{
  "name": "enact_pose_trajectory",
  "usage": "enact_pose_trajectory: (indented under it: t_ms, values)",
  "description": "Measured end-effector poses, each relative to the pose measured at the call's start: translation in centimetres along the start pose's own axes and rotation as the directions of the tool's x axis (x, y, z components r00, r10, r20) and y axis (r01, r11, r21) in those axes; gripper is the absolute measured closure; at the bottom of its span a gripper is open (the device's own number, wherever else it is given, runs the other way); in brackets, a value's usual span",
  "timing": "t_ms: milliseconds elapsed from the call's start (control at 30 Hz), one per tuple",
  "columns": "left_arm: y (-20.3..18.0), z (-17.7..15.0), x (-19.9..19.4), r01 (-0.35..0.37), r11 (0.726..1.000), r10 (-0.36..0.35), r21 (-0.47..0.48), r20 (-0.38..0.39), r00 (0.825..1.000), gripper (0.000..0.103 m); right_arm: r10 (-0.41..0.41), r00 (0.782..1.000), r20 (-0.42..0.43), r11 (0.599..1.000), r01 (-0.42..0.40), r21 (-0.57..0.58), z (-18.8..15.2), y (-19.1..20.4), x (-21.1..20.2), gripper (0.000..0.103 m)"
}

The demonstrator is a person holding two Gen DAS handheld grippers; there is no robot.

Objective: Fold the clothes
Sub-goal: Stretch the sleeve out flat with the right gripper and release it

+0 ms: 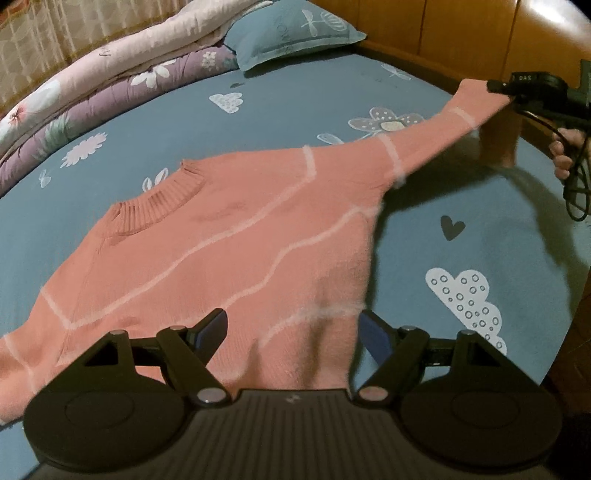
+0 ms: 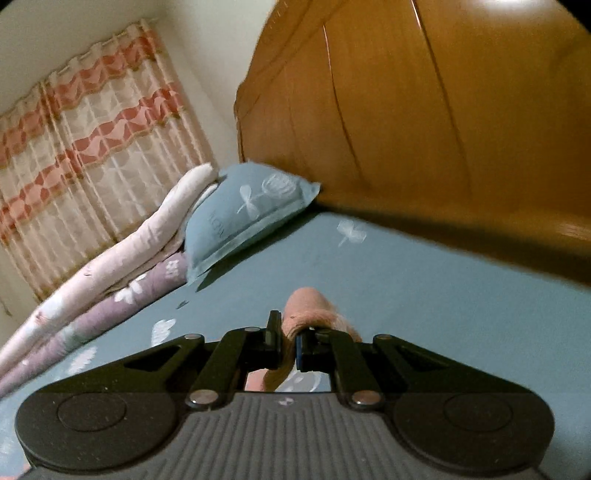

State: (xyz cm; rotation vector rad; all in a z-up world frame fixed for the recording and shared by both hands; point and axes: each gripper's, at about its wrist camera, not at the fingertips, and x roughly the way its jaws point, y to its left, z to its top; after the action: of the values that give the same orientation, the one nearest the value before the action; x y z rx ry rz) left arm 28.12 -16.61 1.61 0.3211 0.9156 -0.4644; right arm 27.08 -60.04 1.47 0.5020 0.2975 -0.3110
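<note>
A salmon-pink sweater with pale wavy stripes lies spread on the blue bed sheet, collar toward the far left. My left gripper hovers open over the sweater's near hem, nothing between its fingers. The sweater's right sleeve is stretched up and out to the right, off the bed. My right gripper is shut on the sleeve cuff. In the right wrist view the pink cuff bulges out beyond the closed jaws of the right gripper.
A blue pillow and a rolled quilt lie along the bed's far side. A wooden headboard rises on the right, with a curtain at the back left. A person's hand holds the right gripper's handle.
</note>
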Motion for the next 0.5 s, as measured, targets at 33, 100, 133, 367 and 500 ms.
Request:
enact_pose_trajectory:
  t_ms: [33, 100, 133, 367, 500]
  values:
    - [0.1, 0.0, 0.0, 0.002, 1.0, -0.002, -0.001, 0.002, 1.0, 0.025, -0.008, 1.0, -0.008, 1.0, 0.008, -0.015, 0.0, -0.1, -0.2, 0.092]
    - [0.2, -0.1, 0.1, 0.007, 1.0, -0.007, -0.004, 0.0, 1.0, 0.025, -0.031, 0.999, -0.043, 0.999, 0.03, -0.043, -0.7, -0.5, -0.1, 0.092]
    - [0.3, -0.1, 0.1, 0.008, 1.0, -0.008, -0.006, -0.003, 1.0, 0.025, -0.046, 0.997, -0.065, 0.998, 0.043, -0.056, -1.1, -0.7, 0.0, 0.091]
    - [1.0, -0.3, 0.4, 0.007, 1.0, -0.007, -0.016, -0.012, 1.0, 0.025, -0.106, 0.967, -0.231, 0.992, 0.12, 0.049, -5.4, -4.8, 0.3, 0.076]
    - [1.0, -0.2, 0.6, 0.011, 1.0, -0.011, -0.01, -0.017, 1.0, 0.025, -0.009, 0.972, -0.236, 0.957, 0.077, 0.281, -7.0, -8.6, -0.3, 0.04]
